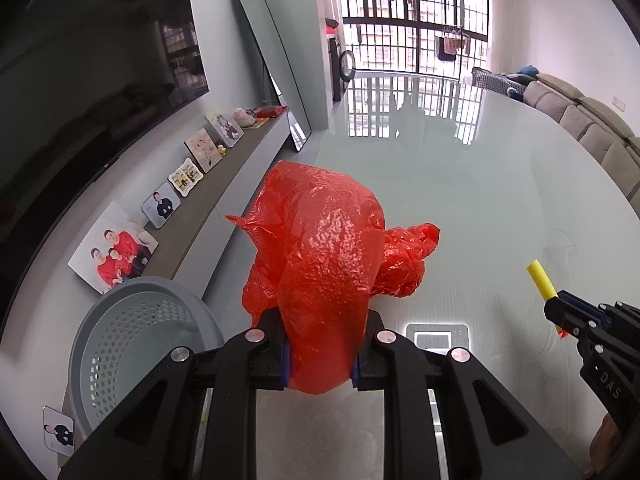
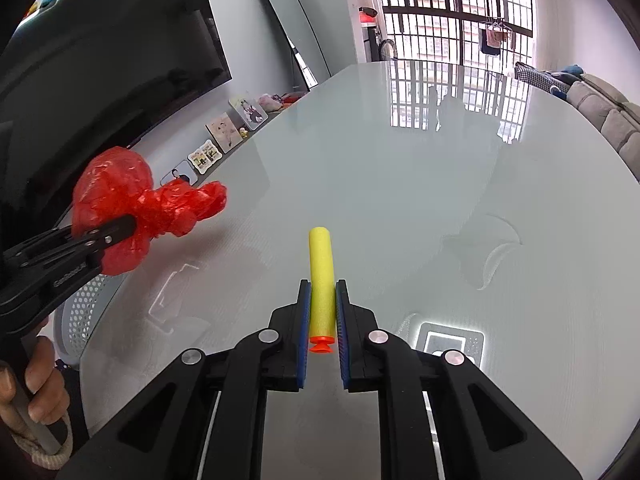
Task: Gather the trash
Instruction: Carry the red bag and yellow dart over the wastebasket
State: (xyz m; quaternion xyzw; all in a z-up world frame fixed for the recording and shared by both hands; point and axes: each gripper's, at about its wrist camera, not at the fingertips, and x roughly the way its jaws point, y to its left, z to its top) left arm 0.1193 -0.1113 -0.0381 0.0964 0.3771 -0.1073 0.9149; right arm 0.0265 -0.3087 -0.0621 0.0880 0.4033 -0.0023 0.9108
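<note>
My left gripper [image 1: 320, 350] is shut on a crumpled red plastic bag [image 1: 320, 248] and holds it above the left edge of the glass table [image 1: 460, 200]. The bag also shows at the left of the right wrist view [image 2: 120, 204]. My right gripper [image 2: 322, 320] is shut on a yellow foam dart [image 2: 321, 272] with an orange suction tip, held above the table. The dart's tip end shows at the right of the left wrist view [image 1: 541, 280]. A grey perforated bin [image 1: 136, 344] stands on the floor below and left of the bag.
A low shelf [image 1: 208, 208] with several photo frames runs along the left wall under a black TV [image 1: 92, 60]. A mirror [image 1: 272, 60] leans on the wall. A grey sofa [image 1: 592, 124] lies at the far right. A barred window is at the back.
</note>
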